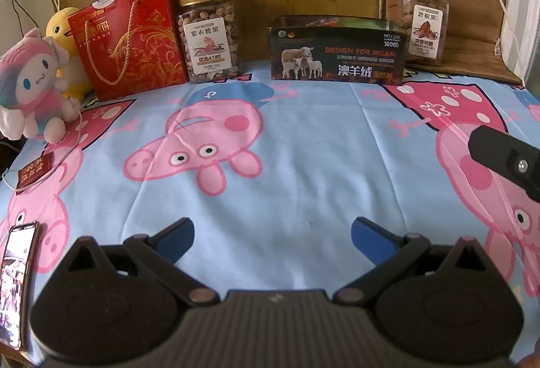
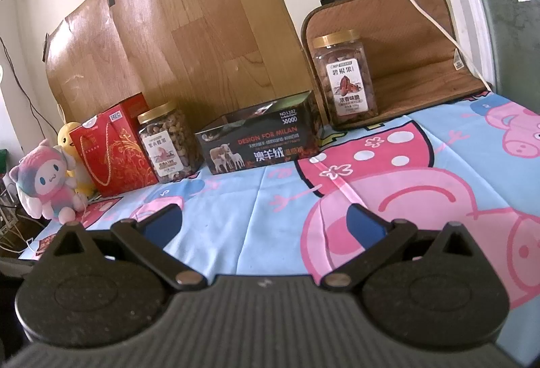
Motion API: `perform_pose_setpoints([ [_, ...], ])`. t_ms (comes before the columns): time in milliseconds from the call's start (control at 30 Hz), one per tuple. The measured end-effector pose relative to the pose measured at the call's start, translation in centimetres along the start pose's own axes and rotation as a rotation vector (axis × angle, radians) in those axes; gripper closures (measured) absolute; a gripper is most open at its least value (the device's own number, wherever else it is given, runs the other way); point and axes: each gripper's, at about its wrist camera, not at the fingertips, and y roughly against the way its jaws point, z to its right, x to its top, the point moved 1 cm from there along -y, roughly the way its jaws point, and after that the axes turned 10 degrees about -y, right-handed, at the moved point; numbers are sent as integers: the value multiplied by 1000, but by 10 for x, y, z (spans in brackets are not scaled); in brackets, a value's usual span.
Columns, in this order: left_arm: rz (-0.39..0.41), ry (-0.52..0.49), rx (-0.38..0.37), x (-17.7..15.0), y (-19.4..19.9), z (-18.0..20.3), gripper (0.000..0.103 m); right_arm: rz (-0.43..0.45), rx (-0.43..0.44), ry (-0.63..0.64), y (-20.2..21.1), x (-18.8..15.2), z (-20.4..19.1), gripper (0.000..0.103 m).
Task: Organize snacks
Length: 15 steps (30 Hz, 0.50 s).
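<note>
A clear jar of cashews [image 1: 210, 35] with a gold lid stands at the back, next to a red gift bag [image 1: 130, 38]. A black open-top box [image 1: 337, 52] with a sheep picture stands at the back middle. A jar of pecans [image 1: 423, 22] stands on a brown mat at the back right. The same items show in the right wrist view: cashew jar [image 2: 167, 143], red bag [image 2: 113, 152], black box [image 2: 260, 140], pecan jar [image 2: 344, 79]. My left gripper [image 1: 272, 233] is open and empty over the cloth. My right gripper [image 2: 266, 219] is open and empty; part of it shows in the left wrist view [image 1: 506, 158].
A Peppa Pig cloth [image 1: 303, 138] covers the table. A pink plush toy [image 1: 33, 87] and a yellow duck [image 1: 62, 27] sit at the back left. A phone [image 1: 17, 283] lies at the front left edge, a small red packet [image 1: 35, 170] beside it. A wooden board [image 2: 175, 30] leans behind.
</note>
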Motion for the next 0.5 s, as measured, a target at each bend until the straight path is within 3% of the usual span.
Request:
perform_pose_setpoints([
  [500,27,-13,-24,0,6,2,0,0,0,1,1,1,-1,0],
])
